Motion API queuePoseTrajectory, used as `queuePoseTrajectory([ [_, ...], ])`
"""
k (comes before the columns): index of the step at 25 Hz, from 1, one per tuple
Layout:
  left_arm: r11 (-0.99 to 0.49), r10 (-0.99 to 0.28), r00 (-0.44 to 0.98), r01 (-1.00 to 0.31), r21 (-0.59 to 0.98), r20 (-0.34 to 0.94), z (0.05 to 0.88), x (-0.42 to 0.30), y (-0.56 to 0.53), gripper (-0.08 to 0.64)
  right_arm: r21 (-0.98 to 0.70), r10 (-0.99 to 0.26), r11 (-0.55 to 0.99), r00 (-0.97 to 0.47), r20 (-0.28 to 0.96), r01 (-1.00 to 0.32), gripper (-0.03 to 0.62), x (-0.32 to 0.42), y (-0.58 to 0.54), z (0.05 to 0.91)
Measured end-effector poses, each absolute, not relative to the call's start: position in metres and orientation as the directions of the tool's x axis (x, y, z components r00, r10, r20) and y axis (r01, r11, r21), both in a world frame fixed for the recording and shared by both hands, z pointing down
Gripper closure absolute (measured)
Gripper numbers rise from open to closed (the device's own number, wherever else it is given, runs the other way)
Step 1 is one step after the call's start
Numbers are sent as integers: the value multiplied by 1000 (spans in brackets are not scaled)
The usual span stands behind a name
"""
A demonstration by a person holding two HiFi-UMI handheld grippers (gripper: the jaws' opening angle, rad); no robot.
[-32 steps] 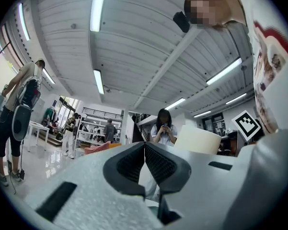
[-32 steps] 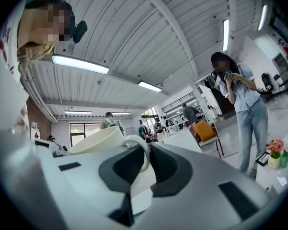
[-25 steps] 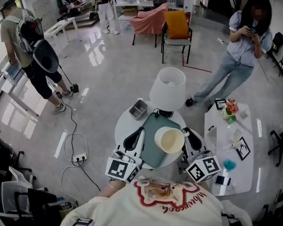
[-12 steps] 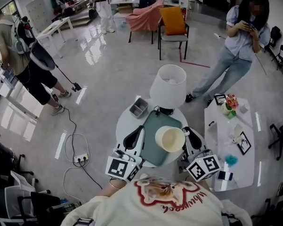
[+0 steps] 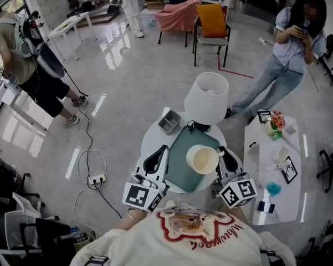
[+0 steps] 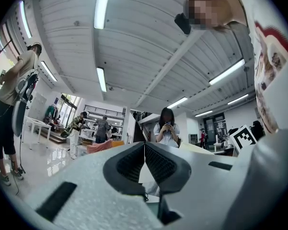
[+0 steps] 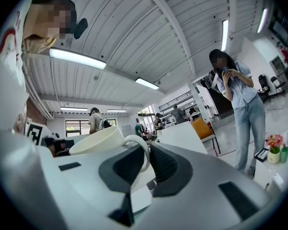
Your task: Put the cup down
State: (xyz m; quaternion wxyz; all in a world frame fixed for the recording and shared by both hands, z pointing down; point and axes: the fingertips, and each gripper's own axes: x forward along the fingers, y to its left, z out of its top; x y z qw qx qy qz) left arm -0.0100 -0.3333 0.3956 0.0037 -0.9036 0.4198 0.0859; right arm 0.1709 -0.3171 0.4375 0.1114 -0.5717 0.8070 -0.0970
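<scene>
Furthest left, the left tongs (image 5: 157, 159) hang over the near edge of the round white bench (image 5: 148, 143), just beside a green mat (image 5: 180, 162). From above I cannot read their state. The left gripper view shows them pressed together with nothing between them. A small metal tin (image 5: 169, 122) and a white lamp (image 5: 206, 97) stand at the bench's far side. The cream cup (image 5: 204, 159) is over the mat's right part, mouth up; whether it touches the mat I cannot tell. The right tongs (image 5: 226, 158) sit just beside it, and only the right gripper view shows them clamped on the cup's handle (image 7: 144, 150). A person in blue (image 5: 291, 54) stands further right.
</scene>
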Motion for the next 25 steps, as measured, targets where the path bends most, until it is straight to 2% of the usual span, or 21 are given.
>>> queuePoseTrajectory([
  [25, -652, -757, 643, -755, 73, -115, 401, -15, -321, 543, -248, -943, 326, -331, -25, -912, 545, 170, -335, 509],
])
